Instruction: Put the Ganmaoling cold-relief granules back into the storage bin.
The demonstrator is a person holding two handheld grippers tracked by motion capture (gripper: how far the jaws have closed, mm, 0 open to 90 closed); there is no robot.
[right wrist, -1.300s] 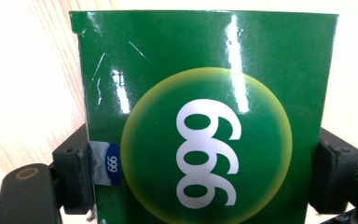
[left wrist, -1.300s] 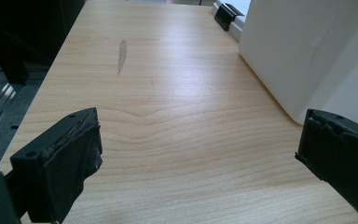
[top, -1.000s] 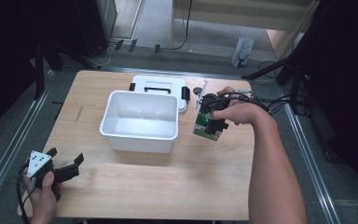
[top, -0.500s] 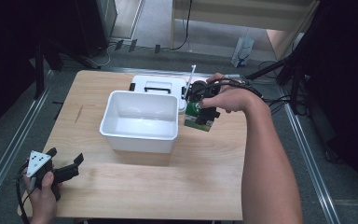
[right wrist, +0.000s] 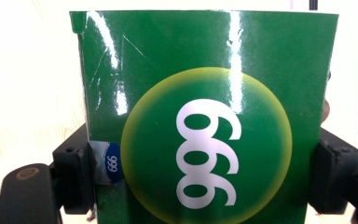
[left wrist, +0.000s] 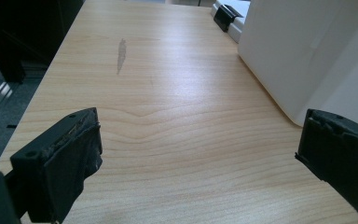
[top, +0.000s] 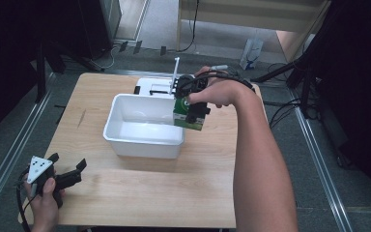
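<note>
A glossy green box (right wrist: 200,116) with a yellow-ringed disc and white digits sits between the jaws of my right gripper (right wrist: 200,177), which is shut on its two sides. In the high view that green box (top: 187,118) hangs in the air over the right rim of the white tub (top: 125,142), held by my right gripper (top: 193,115). My left gripper (top: 70,176) rests at the table's front left corner. Its jaws stand wide apart in the left gripper view, where the left gripper (left wrist: 200,163) has nothing but bare wood between them.
A white lid with black clips (top: 152,87) lies flat behind the tub. The tub's wall (left wrist: 298,56) rises close on the right in the left gripper view. The wooden table (top: 140,198) has open room along its front and left side.
My right gripper has lifted the green box and carried it left, from beside the tub's right side to over its right rim. The left gripper has stayed put.
</note>
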